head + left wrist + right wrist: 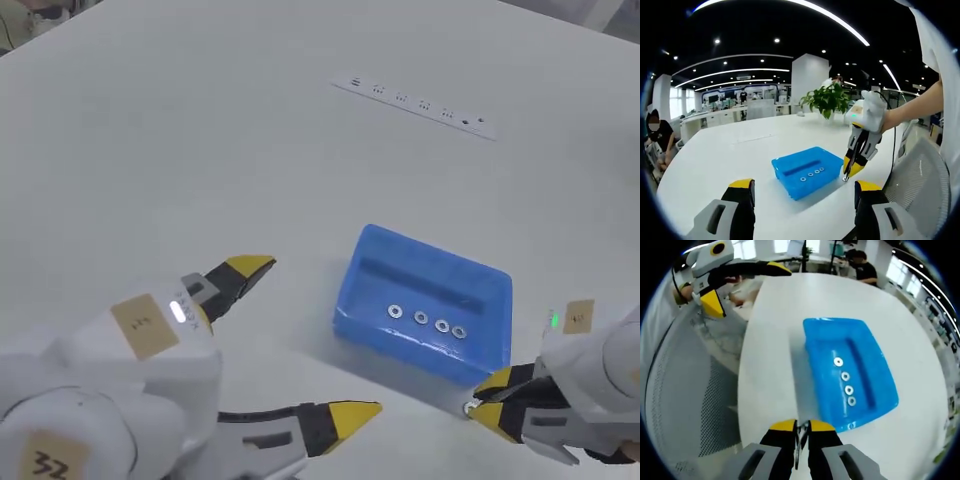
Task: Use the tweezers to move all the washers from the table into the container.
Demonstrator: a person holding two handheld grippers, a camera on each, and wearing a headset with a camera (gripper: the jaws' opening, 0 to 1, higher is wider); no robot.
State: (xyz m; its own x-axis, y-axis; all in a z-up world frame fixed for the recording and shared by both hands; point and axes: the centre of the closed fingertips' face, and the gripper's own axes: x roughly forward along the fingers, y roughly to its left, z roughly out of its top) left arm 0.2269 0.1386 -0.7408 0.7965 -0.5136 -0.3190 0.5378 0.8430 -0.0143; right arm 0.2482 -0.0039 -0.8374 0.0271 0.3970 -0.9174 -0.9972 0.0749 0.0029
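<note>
Blue container (400, 245) on counter (200, 150) — four washers (427, 320) in a row inside. Left hand-held gripper (305, 338) wide open, empty; right hand-held gripper (799, 426) clamped on tweezers (799, 441).

Left hand-held gripper (300, 340) spread wide, right hand-held gripper (487, 400) apparently clamping tweezers (799, 437)

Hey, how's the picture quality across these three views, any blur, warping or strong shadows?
Head view: soft all over, the washers in the blue container small and fuzzy. Left gripper view: fisheye bends the ceiling lights into arcs. Right gripper view: sharpest; the container throws a soft shadow on the table.
</note>
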